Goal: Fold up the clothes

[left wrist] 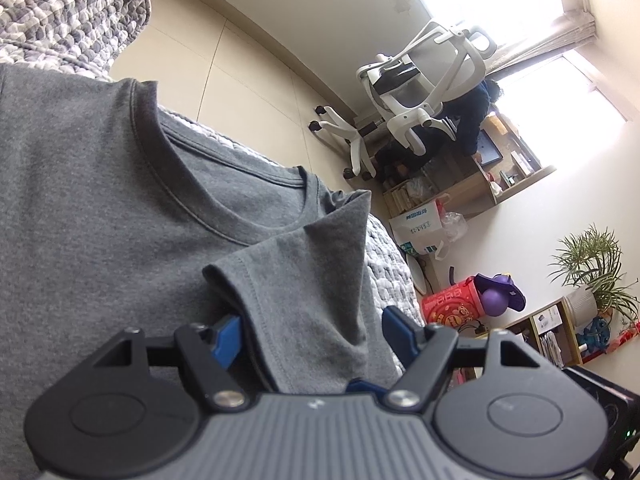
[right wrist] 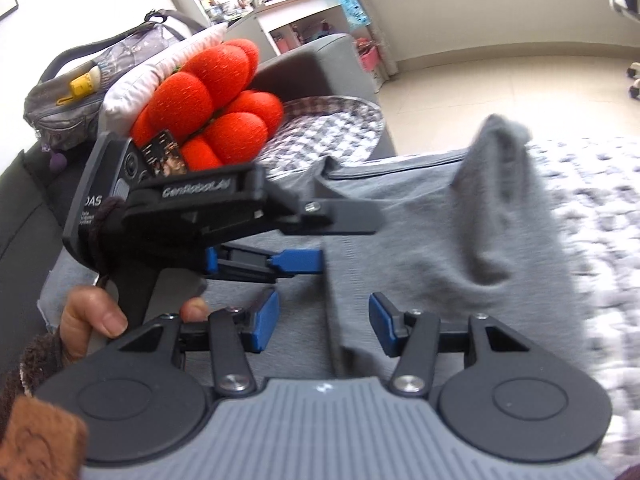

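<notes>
Sleeve fold half done, w/ both grippers loose

Grey tee (left wrist: 120, 208) sleeve lies btwn left gripper (left wrist: 312, 332) fingers, spread, unpinched; right gripper (right wrist: 324, 320) spread over tee edge. Close late = sleeve flops back imo.

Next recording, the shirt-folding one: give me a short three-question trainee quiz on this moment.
1. True or false: the T-shirt is red.
2. What stands across the room in the left wrist view? A) white office chair B) ladder C) bicycle
3. Do the right gripper pads press on cloth?
Key: 1 false, it is grey. 2 A. 3 No; they stand apart, with the shirt's edge between them.
</notes>
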`<state>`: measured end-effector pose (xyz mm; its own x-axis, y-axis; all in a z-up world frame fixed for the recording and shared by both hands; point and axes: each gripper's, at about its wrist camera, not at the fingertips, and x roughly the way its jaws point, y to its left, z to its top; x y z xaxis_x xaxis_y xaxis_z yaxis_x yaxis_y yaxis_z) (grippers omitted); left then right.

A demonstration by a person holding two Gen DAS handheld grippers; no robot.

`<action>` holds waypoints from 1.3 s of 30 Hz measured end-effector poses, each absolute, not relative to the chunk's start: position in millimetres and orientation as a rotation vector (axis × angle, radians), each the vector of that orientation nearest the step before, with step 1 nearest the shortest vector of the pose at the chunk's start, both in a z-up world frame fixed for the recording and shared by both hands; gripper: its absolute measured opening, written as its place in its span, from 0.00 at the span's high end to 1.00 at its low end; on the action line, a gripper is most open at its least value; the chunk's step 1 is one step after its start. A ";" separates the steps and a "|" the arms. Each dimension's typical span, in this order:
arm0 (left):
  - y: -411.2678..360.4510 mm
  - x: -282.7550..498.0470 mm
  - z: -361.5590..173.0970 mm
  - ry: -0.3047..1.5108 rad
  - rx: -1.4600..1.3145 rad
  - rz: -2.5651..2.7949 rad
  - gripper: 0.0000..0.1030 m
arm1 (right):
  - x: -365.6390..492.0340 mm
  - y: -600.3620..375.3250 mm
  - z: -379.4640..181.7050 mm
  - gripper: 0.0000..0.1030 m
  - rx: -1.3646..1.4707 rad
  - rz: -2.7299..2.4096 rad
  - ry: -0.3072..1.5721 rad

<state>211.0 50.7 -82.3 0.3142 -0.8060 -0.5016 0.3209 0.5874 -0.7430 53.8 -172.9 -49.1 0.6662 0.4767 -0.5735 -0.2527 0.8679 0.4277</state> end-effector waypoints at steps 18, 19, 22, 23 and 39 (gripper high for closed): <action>28.8 214.8 -73.4 0.975 -0.413 -0.723 0.89 | 3.4 -257.1 -55.4 0.61 0.325 0.468 1.013; 26.9 215.4 -72.1 0.972 -0.404 -0.721 0.92 | -2.2 -257.2 -55.3 0.64 0.303 0.476 1.025; 24.1 215.5 -69.4 0.957 -0.380 -0.704 0.96 | -17.0 -261.5 -55.9 0.68 0.270 0.488 1.054; 24.5 216.4 -68.6 0.955 -0.383 -0.701 0.96 | -21.3 -263.5 -56.7 0.69 0.267 0.488 1.062; 25.0 223.9 -60.2 0.928 -0.450 -0.673 0.97 | -72.9 -282.6 -61.1 0.89 0.286 0.466 1.136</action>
